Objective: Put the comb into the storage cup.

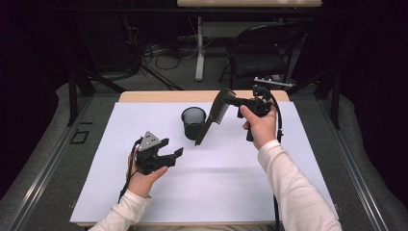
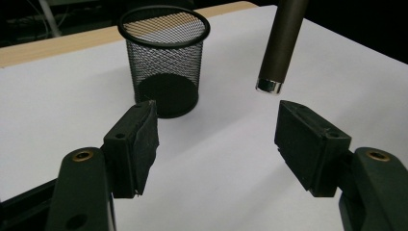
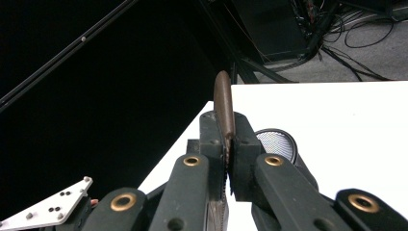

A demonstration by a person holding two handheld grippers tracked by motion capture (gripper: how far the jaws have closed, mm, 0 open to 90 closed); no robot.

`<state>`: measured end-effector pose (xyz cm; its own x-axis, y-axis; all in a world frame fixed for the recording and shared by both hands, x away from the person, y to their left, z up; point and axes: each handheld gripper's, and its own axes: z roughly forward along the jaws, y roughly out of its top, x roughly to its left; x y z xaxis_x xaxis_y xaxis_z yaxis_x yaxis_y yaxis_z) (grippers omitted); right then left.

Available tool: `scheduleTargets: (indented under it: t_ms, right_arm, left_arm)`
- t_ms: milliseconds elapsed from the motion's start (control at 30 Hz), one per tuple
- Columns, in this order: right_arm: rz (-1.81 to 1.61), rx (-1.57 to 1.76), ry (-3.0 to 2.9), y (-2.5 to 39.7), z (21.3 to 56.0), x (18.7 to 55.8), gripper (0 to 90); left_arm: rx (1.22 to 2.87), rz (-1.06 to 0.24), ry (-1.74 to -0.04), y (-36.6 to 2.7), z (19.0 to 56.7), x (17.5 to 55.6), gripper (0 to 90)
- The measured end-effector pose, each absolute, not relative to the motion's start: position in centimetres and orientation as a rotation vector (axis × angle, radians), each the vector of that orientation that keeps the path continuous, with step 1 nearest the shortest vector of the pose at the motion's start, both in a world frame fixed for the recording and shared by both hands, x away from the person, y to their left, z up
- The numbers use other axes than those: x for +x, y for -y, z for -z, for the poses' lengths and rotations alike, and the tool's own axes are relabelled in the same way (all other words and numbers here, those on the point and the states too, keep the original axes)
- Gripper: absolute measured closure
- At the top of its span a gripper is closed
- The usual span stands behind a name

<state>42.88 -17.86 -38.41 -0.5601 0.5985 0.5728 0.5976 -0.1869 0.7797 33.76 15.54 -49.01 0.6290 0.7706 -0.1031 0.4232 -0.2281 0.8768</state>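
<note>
Right gripper (image 1: 234, 101) raised above the far side of the white surface (image 1: 226, 192), jaws pinching a brown comb (image 1: 214, 117) by its toothed end; handle hangs slanting down, just beside the black mesh cup (image 1: 193, 122). Left gripper (image 1: 172, 156) low, nearer the person, jaws spread, holding nothing.

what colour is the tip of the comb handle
Shiny silver, capping the dark brown comb; clearest in the left gripper view.
</note>
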Motion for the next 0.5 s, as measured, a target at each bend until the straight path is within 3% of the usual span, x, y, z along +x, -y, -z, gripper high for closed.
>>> scheduleTargets:
  t_ms: [167, 500]
  right_arm:
    - [-1.917, 1.466, -1.989, 17.9, 38.1, 43.1, 86.8]
    - [-1.896, 1.455, -1.965, 17.9, 37.3, 43.5, 86.8]
  left_arm:
    - [1.86, -0.409, -0.95, -15.7, 48.9, 33.8, 31.7]
    - [1.85, -0.421, -0.954, -16.0, 48.9, 34.1, 18.7]
